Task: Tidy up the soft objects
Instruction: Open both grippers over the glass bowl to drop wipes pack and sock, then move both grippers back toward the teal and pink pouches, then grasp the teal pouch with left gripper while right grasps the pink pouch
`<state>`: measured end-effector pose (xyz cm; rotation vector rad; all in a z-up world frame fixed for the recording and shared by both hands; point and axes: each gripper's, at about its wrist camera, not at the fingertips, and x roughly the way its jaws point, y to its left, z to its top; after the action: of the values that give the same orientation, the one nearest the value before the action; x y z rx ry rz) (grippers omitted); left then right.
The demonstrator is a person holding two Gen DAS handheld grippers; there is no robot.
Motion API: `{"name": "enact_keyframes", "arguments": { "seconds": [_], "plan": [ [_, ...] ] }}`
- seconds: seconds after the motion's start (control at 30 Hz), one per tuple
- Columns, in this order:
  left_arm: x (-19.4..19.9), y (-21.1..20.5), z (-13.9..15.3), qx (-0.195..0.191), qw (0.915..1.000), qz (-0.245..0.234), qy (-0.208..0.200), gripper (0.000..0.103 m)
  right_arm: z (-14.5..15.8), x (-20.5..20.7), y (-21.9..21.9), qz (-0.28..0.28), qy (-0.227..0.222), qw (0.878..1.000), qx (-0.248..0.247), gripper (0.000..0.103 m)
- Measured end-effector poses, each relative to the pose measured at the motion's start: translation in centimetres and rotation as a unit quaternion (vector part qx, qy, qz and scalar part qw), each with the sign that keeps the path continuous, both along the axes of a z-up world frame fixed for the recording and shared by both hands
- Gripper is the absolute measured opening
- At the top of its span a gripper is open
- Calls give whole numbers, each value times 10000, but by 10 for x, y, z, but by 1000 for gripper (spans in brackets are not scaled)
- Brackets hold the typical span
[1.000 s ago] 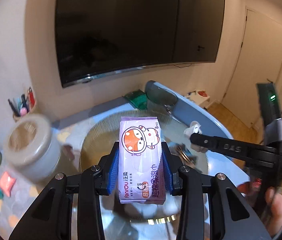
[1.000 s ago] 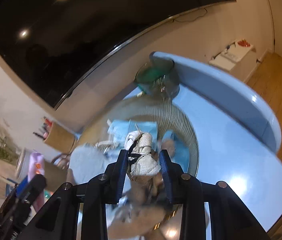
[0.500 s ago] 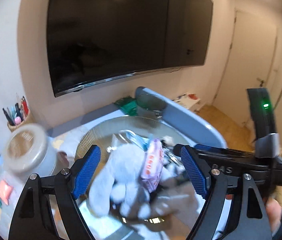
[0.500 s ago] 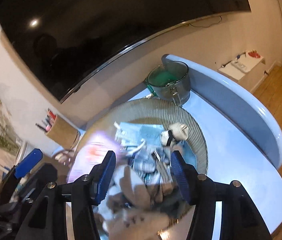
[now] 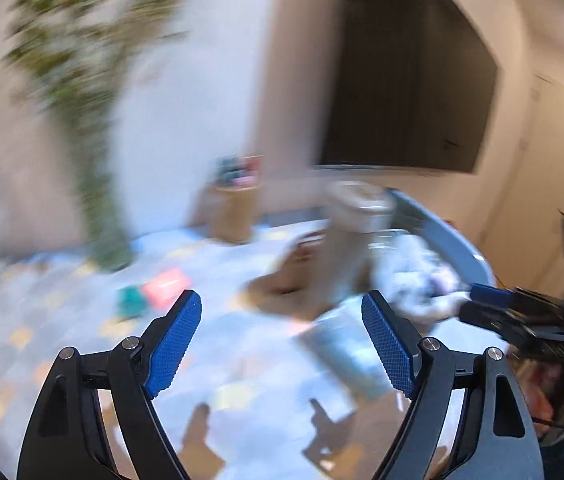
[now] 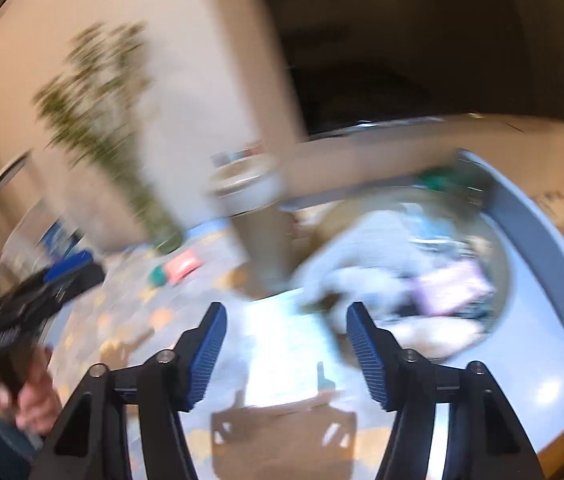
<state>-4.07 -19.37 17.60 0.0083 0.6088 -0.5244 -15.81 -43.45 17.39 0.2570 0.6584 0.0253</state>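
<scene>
A: Which step is shown?
B: Between items. Left gripper (image 5: 282, 344) and right gripper (image 6: 284, 350) have just been opening; both gape, nothing between the pads. Soft objects (image 6: 414, 280) lie heaped in the round basket (image 6: 500, 236).
A: Next move?
B: Probably reaching the pink packet (image 5: 165, 286) on the table (image 5: 61, 320).

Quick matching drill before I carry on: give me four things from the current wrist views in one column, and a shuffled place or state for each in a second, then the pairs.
1. left gripper
2. pink packet
3. round basket
4. plant

A. lying flat on the patterned tabletop
B. heaped with soft items
C. jaws apart, nothing between them
D. standing against the wall, blurred

Pairs: 1-C, 2-A, 3-B, 4-D
</scene>
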Motion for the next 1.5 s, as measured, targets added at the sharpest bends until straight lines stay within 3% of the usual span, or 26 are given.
{"name": "enact_keyframes", "arguments": {
  "seconds": [0.2,0.43,0.57,0.7,0.93,1.1,1.17,1.37,1.4,1.5],
  "plan": [
    [24,107,-32,72,9928,1103,457,81,-18,32,105,979,137,9946,-324,67],
    [52,159,-75,184,9850,1427,952,81,-61,99,187,1535,808,9841,-387,68],
    [84,152,-93,448,9838,1203,1250,81,-76,142,199,1510,1199,9811,-155,68],
    [118,129,-113,543,9837,834,1496,81,-97,192,190,1387,1586,9750,701,68],
    [170,82,-141,699,9886,384,1279,77,-135,273,162,804,1782,9693,1494,68],
    [197,62,-152,736,9890,254,1257,75,-152,308,164,763,1809,9683,1547,68],
    [202,60,-156,762,9889,233,1253,60,-154,319,165,681,1713,9685,1671,68],
    [206,61,-164,756,9887,308,1255,38,-155,335,171,379,1477,9757,1575,68],
    [206,62,-164,750,9889,321,1241,38,-155,334,173,364,1422,9781,1474,66],
    [204,64,-163,739,9890,344,1230,37,-154,329,178,224,1320,9873,857,46]
  ]
}}
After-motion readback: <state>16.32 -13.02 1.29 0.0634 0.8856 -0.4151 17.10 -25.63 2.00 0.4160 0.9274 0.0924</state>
